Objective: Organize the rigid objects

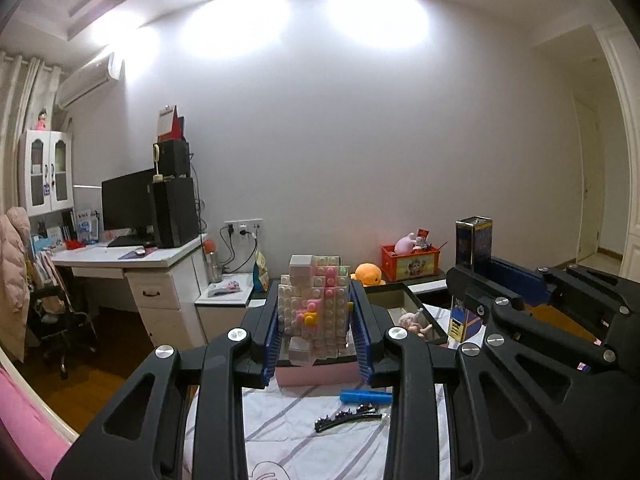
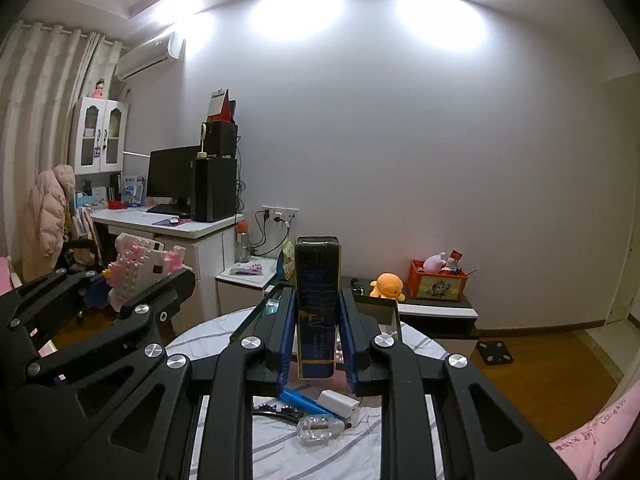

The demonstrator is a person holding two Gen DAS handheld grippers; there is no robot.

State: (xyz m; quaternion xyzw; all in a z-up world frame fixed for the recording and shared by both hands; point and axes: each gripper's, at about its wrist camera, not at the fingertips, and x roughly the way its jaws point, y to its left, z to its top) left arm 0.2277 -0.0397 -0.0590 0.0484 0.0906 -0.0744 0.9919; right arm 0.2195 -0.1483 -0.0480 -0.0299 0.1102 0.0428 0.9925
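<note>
- The step in hand looks like carrying: both grippers hold one thing each, lifted above the table (image 1: 280,432) with the striped white cloth.
- The left gripper (image 1: 318,320) is closed on a block model (image 1: 316,304) made of white and pink toy bricks, with one yellow brick. Its blue pads press the two sides of the model, which stands upright between them.
- The right gripper (image 2: 316,322) is closed on a dark tin (image 2: 317,304), tall and rectangular, with blue and gold print. The tin stands upright, and its lower end hangs free above the cloth.
- In the left view the tin (image 1: 474,244) appears to the right of the block model, so the two hands are side by side.
- Just behind the held things I see a glass box (image 1: 408,300) with dark edges and a pink tray (image 1: 316,376) below the model. I judge that one of them is the target, but I cannot tell which.
- The next move calls for bringing each thing over its place, lowering it upright, and opening the jaws only when it rests.
- On the cloth there still lie a blue clip (image 1: 365,397), a dark hair clip (image 1: 348,420), a white charger (image 2: 338,402) and a clear plastic piece (image 2: 320,428).
- Writing: the print on the tin is too blurred to read. The pink cloth (image 2: 592,436) at the right edge has handwriting that I cannot read either.
</note>
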